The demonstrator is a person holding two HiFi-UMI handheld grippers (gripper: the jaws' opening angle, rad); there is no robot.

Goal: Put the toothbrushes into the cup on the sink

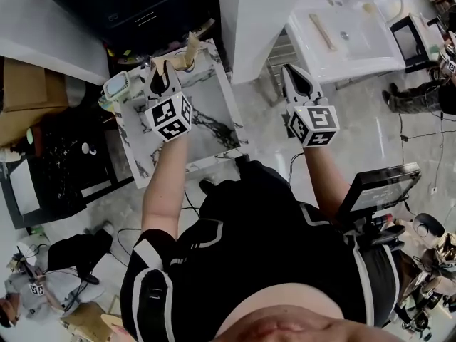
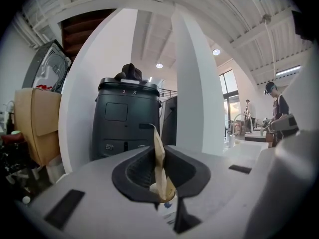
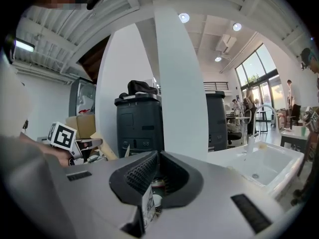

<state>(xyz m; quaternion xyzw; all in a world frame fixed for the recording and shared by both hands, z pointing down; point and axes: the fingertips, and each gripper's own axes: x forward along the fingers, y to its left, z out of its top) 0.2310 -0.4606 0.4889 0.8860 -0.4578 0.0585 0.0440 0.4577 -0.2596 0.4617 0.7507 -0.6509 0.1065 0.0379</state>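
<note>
My left gripper (image 1: pixel 164 77) hangs over a marble-topped table (image 1: pixel 214 130) and is shut on a tan paper-wrapped toothbrush (image 1: pixel 188 50). In the left gripper view that toothbrush (image 2: pixel 158 161) stands upright, pinched between the jaws. My right gripper (image 1: pixel 294 75) is shut, with nothing seen between its jaws, and sits over the floor between the table and a white sink (image 1: pixel 370 48). A wooden toothbrush (image 1: pixel 322 31) lies on the sink's left rim. The sink (image 3: pixel 271 166) and its faucet (image 3: pixel 249 126) show at the right of the right gripper view. I cannot make out the cup.
A white pillar (image 1: pixel 256 20) stands between table and sink. A black machine (image 2: pixel 127 118) is behind the table. A pale green container (image 1: pixel 115 88) sits at the table's left edge. Cardboard boxes (image 1: pixel 21 95), a monitor (image 1: pixel 377 187), floor cables and people surround me.
</note>
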